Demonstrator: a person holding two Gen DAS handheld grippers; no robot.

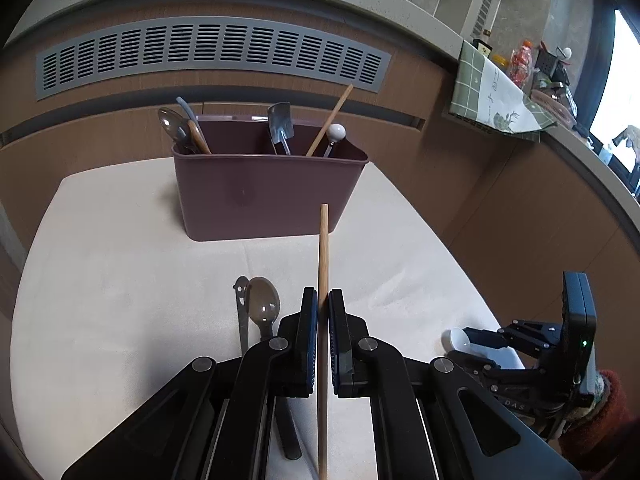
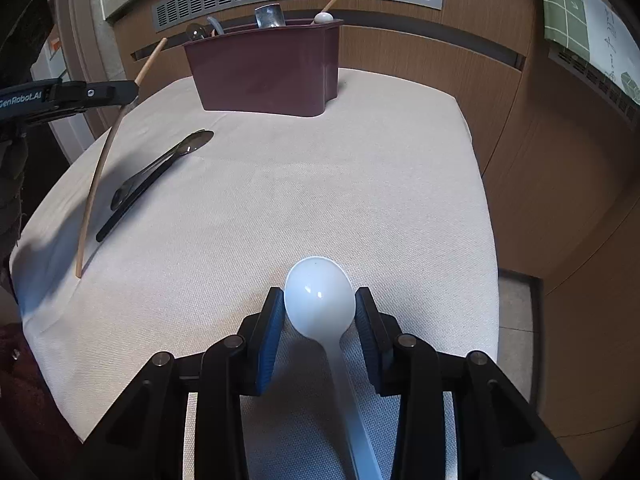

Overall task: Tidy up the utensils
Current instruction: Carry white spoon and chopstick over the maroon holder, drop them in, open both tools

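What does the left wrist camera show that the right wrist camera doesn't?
Only the left wrist view shows the left tool head-on, shut on the wooden chopstick, plus a cluttered counter. Only the right wrist view shows the whole white spoon between the right tool's fingers, handle included. Both show the maroon utensil holder, the white cloth and a dark translucent spoon.

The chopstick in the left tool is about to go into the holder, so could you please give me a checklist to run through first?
1. Left tool shut on the chopstick: ok.
2. Chopstick lifted clear of the table: not ok, lower end still looks to be touching the cloth.
3. Holder upright: ok.
4. Room in the holder beside the other chopstick: cannot tell.
5. Clear spoon out of the path: ok.
6. Right tool gripping the white spoon: cannot tell.
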